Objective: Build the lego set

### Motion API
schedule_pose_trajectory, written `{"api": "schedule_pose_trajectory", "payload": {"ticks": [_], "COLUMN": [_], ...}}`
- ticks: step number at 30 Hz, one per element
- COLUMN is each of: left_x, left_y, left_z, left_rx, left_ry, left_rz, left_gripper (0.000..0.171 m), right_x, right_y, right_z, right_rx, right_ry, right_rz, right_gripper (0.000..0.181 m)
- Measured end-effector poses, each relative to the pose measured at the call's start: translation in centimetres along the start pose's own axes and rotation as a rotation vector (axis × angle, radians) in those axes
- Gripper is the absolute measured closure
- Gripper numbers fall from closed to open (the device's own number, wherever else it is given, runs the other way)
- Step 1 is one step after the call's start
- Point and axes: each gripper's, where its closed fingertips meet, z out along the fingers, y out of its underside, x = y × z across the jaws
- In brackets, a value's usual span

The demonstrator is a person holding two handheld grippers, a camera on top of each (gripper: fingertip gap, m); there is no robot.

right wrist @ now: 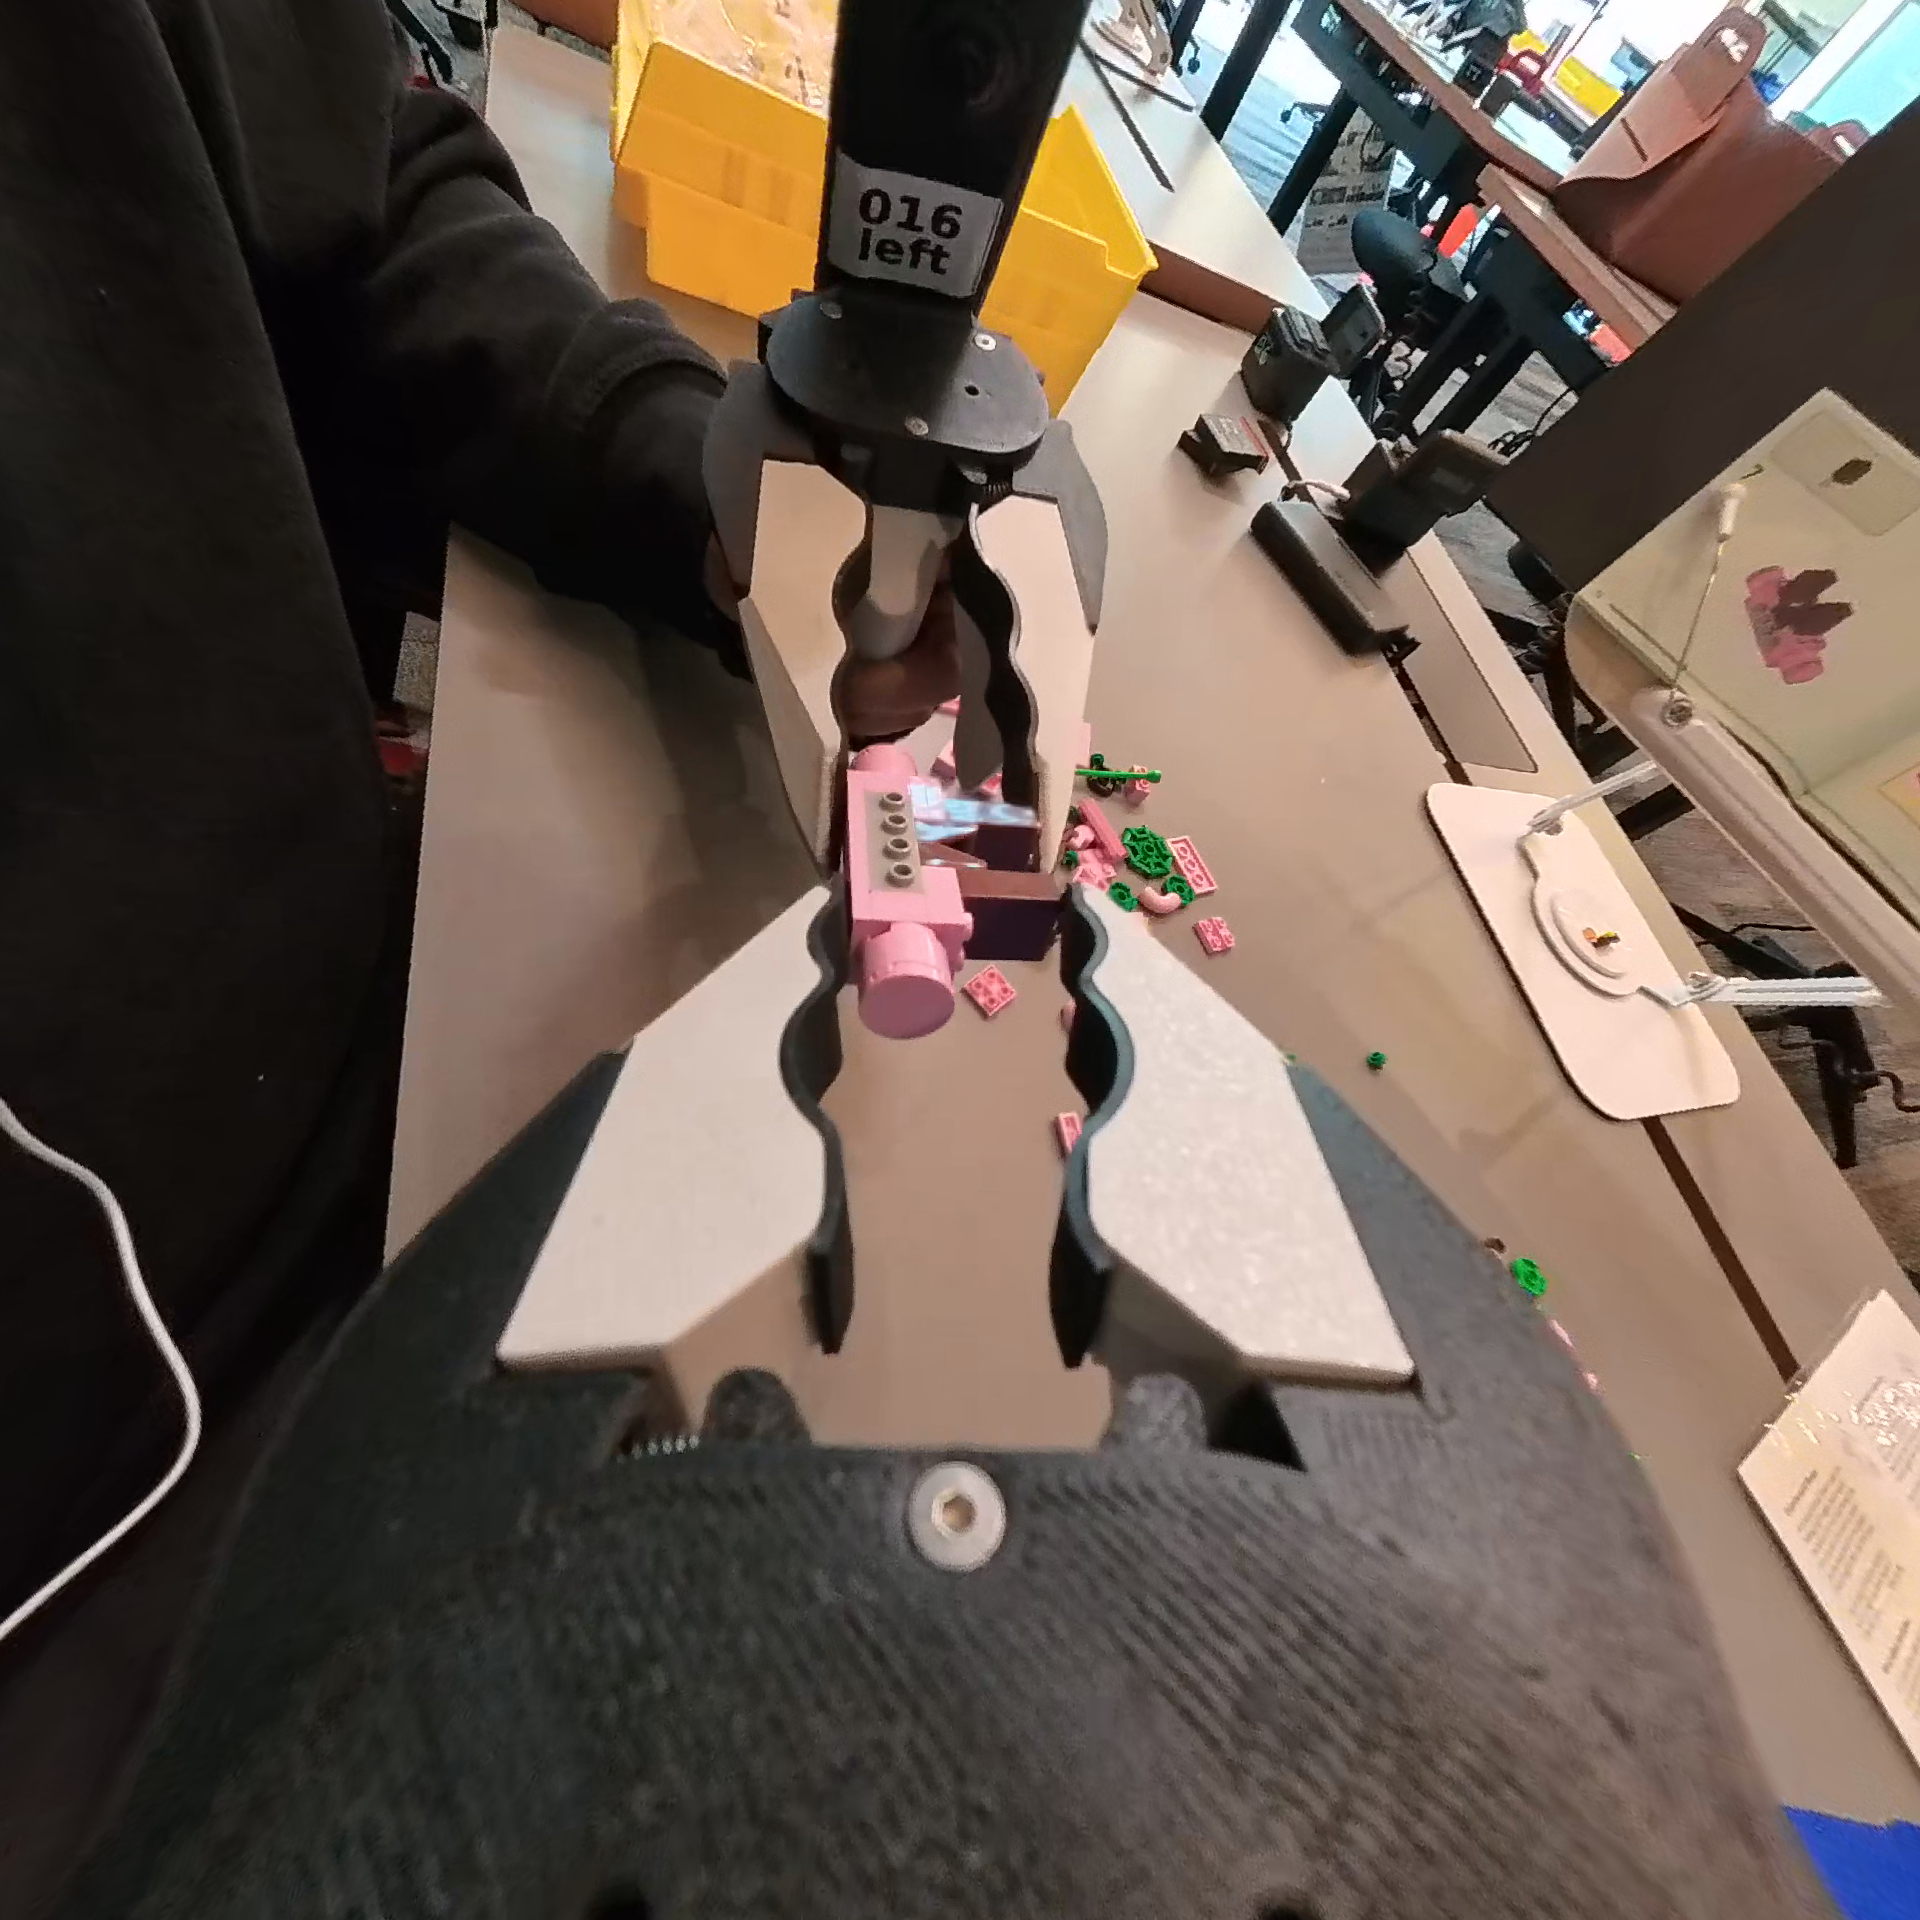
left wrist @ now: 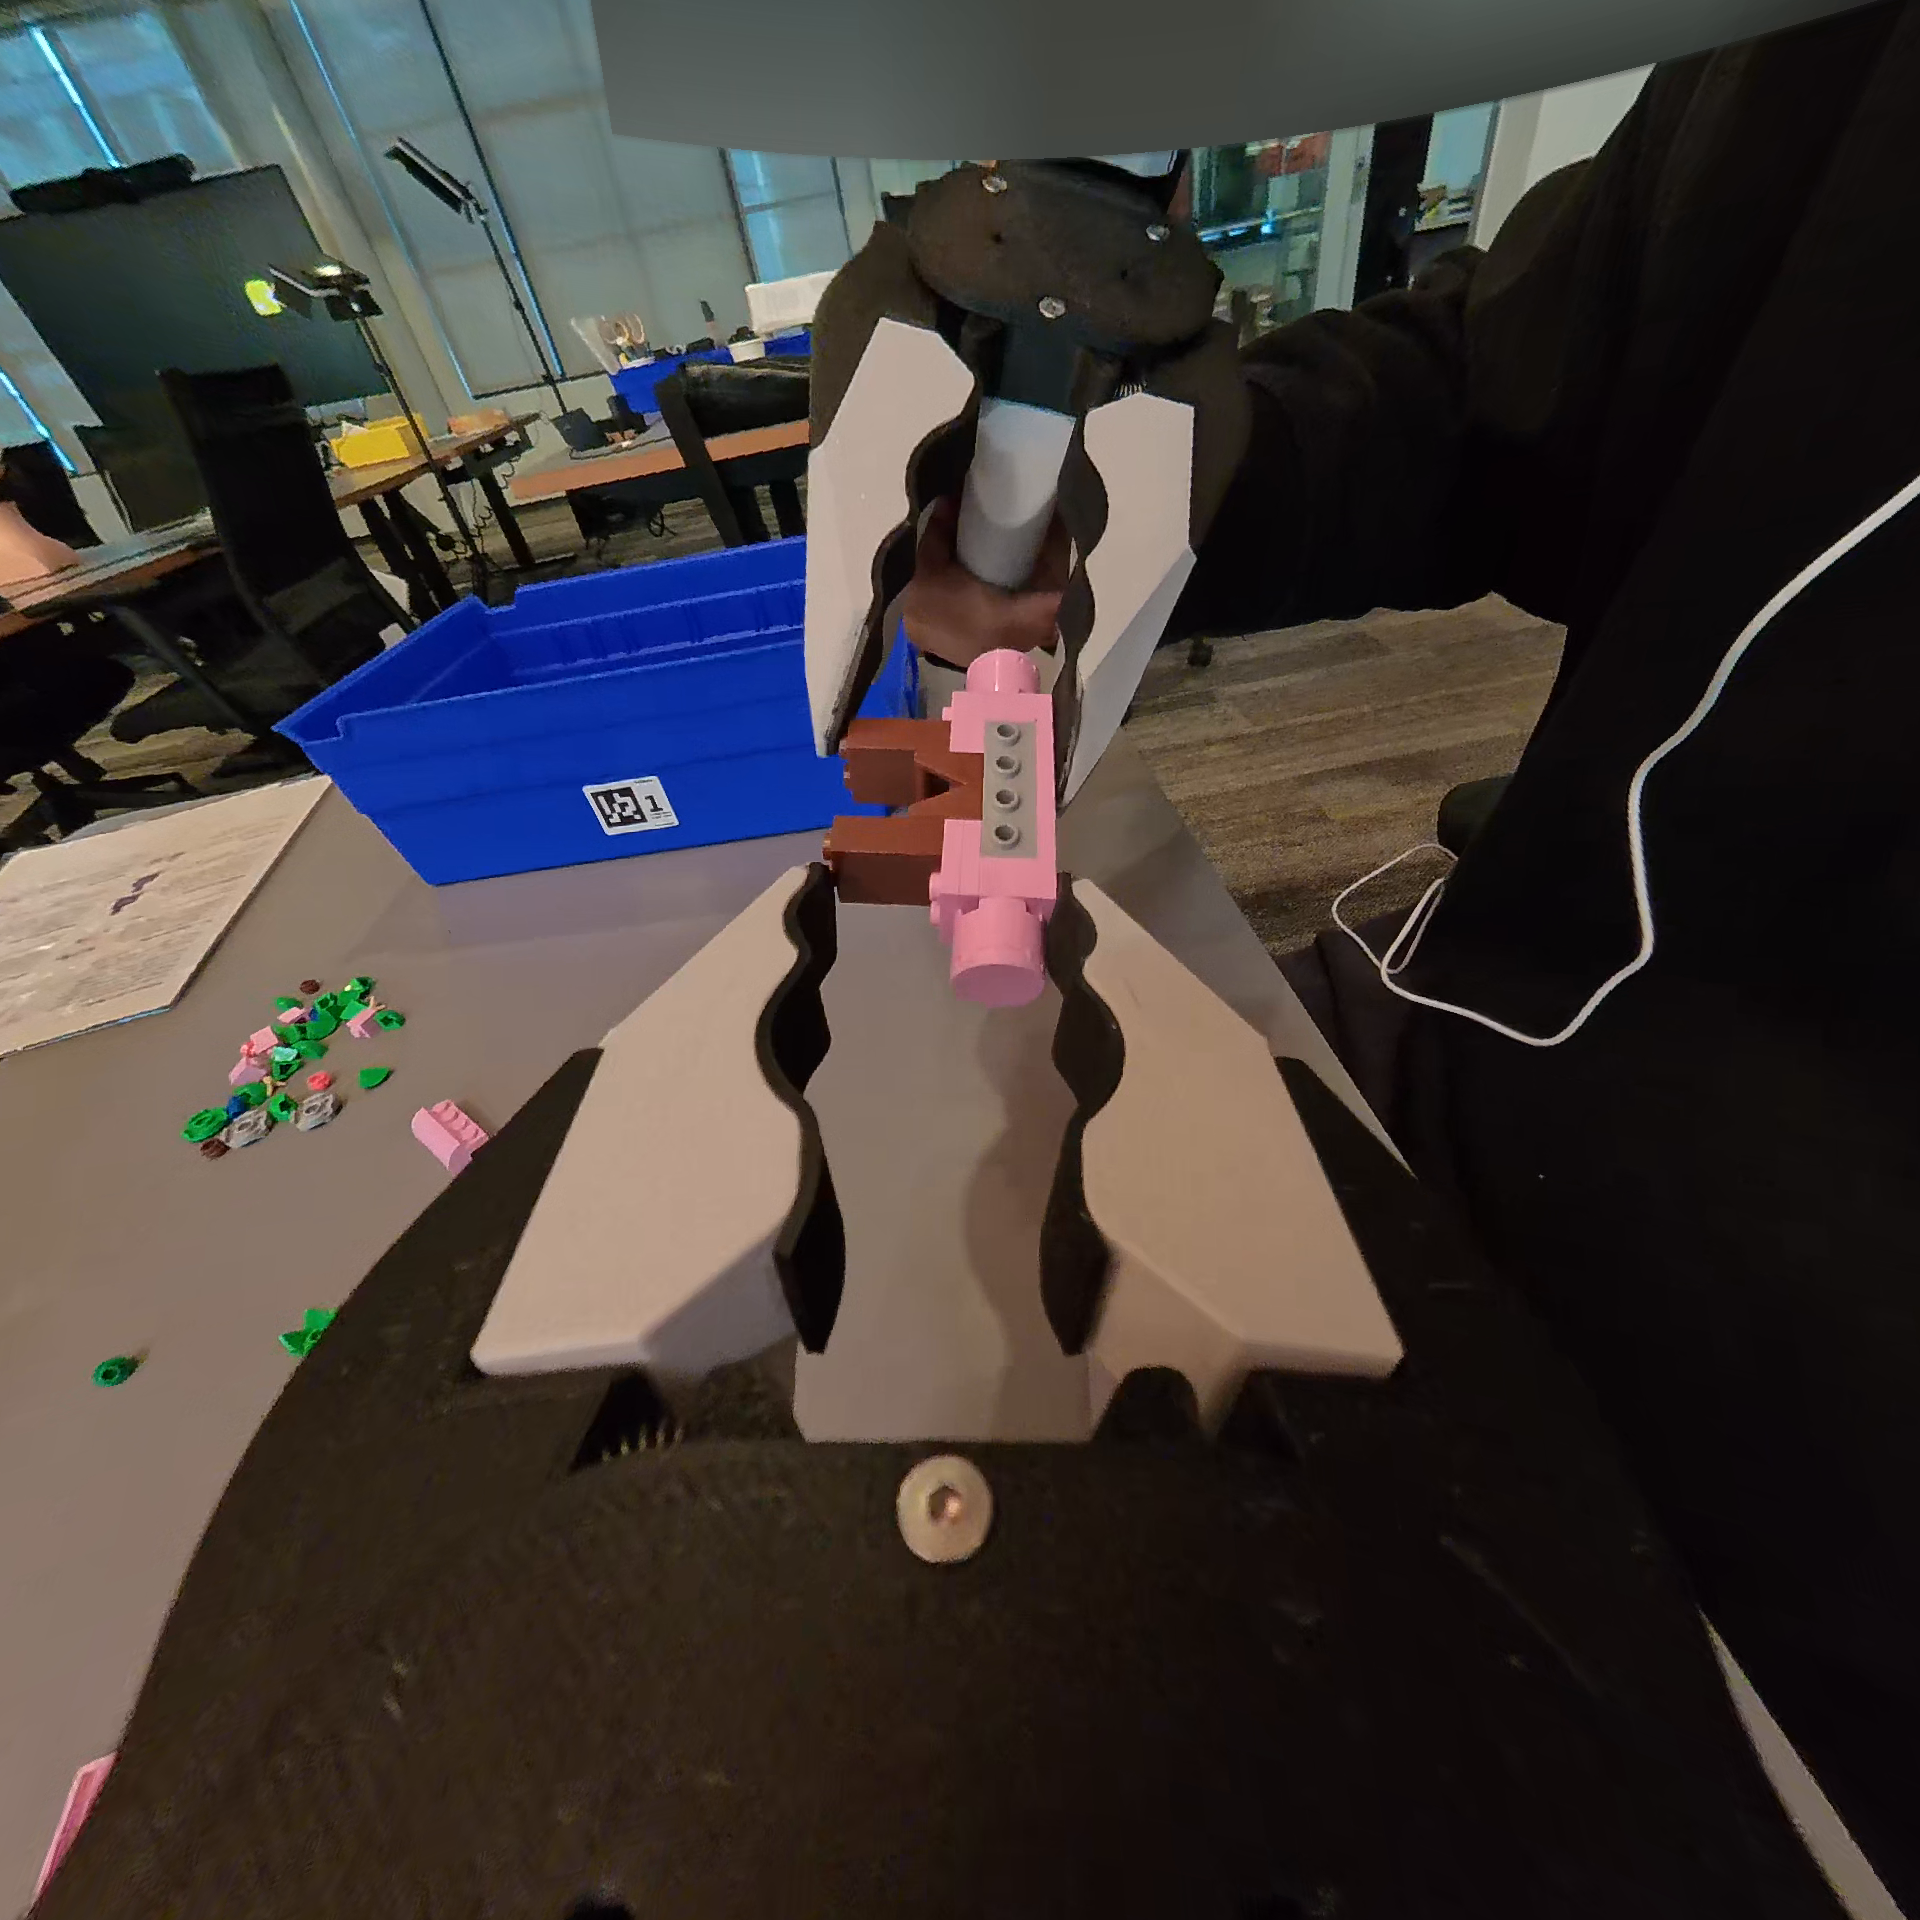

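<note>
Both hand-held grippers meet nose to nose above the surface [left wrist: 582, 935], and the lego assembly [left wrist: 977, 831] hangs between them, clear of the tabletop. It is a pink block with a grey studded strip down its face, a pink cylinder at each end and brown pieces sticking out to one side.

The left hand-held gripper [left wrist: 940, 904] has its fingertips either side of the assembly's lower end, one by the brown part, one by the pink; the wavy black pads sit spread wide. Whether they actually press the piece, I cannot tell.

The right hand-held gripper [right wrist: 945, 914] shows the same picture from its side: tips flanking the assembly, grip unclear.

Off to the side, loose green and pink lego pieces [left wrist: 301, 1049] lie scattered on the surface, with a blue bin [left wrist: 582, 707] behind them and an instruction sheet [left wrist: 125, 904] beside it. The right wrist view also catches a yellow bin [right wrist: 717, 197] farther back.
</note>
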Motion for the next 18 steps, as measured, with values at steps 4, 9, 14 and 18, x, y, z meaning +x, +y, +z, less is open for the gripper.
{"api": "schedule_pose_trajectory", "payload": {"ticks": [4, 9, 14, 18], "left_x": [0.00, 0.16, 0.13, -0.17], "left_y": [0.03, 0.52, 0.58, 0.56], "left_z": [0.07, 0.30, 0.41, 0.42], "left_rx": [-0.013, -0.046, -0.045, -0.014], "left_ry": [-0.006, -0.014, -0.009, 0.005], "left_rz": [0.008, 0.042, 0.032, -0.033], "left_gripper": [0.132, 0.132, 0.131, 0.131], "right_x": [0.02, -0.26, -0.32, -0.09], "right_y": [0.05, 0.51, 0.61, 0.79], "right_z": [-0.08, -0.04, -0.08, 0.00], "right_rx": [-0.010, -0.038, -0.044, -0.021], "right_ry": [0.000, -0.018, -0.020, 0.005], "right_rz": [-0.007, -0.017, -0.012, -0.002], "right_gripper": [0.142, 0.142, 0.142, 0.141]}}
